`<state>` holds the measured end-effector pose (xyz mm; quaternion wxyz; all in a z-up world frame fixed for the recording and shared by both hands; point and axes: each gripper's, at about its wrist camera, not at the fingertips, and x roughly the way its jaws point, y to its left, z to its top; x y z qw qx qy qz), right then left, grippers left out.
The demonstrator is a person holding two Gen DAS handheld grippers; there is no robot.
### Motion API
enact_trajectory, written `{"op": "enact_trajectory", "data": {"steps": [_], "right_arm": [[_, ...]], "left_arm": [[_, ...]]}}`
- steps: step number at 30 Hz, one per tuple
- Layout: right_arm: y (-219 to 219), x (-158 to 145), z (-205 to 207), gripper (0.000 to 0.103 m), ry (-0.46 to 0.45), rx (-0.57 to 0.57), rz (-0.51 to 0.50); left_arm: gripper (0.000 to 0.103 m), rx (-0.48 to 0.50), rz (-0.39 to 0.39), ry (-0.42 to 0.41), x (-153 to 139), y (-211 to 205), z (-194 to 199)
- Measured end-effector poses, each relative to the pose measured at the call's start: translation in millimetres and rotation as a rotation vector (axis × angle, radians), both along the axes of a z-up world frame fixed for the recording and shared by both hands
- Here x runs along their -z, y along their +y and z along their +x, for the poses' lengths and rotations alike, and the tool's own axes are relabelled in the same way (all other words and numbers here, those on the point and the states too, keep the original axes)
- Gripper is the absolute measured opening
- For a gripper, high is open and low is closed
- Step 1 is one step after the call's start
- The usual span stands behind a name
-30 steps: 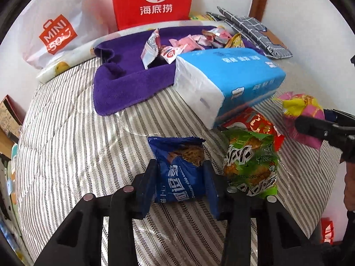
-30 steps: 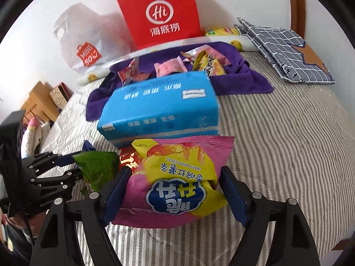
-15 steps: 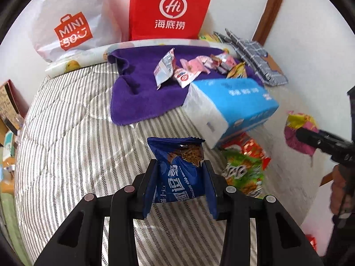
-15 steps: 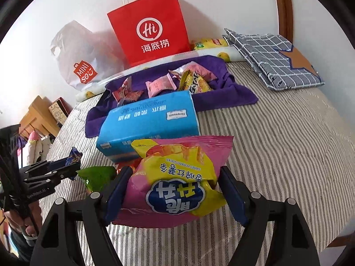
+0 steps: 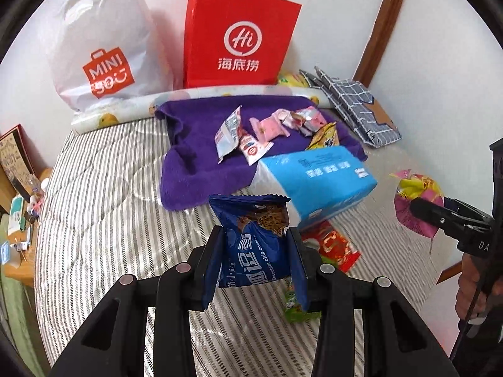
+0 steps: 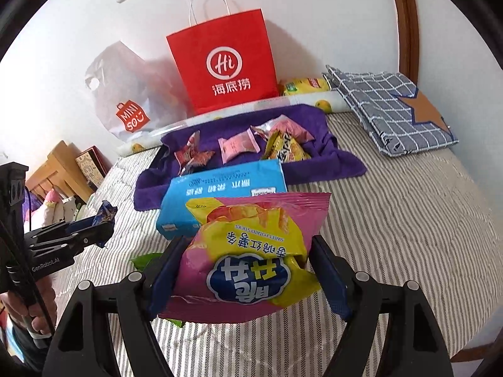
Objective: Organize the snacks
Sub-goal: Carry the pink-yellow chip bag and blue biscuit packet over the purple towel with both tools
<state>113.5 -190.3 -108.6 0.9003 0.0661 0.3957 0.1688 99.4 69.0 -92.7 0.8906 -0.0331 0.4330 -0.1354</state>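
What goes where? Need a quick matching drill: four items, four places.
1. blue cookie packet
2. pink chip bag
3. small pink snack packet
4. red paper bag

A. on the purple towel
B. in the right hand-held gripper
C. standing against the wall
D. in the left hand-held gripper

Pairs: 1-D, 2-B, 3-A, 4-C

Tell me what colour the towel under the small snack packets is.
Purple; the towel shows best in the left wrist view.
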Motion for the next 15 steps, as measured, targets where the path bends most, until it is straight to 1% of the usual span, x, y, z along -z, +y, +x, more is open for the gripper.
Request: {"op": "enact_trajectory", "data": {"steps": [3, 9, 15], "right_arm": [[-3, -6, 0, 0.077, -0.015, 0.002, 0.003], [-5, -18, 4, 0.077, -0.042, 0.0, 0.007], [-8, -28, 14, 0.077, -0.067, 0.003, 0.016]], "left_arm": [[0.04, 0.008, -0.02, -0.001, -5, -4, 1], [0.04, 0.024, -0.082, 0.006, -19, -9, 9], [0.04, 0.038, -0.119, 0.014, -30, -14, 24]]}}
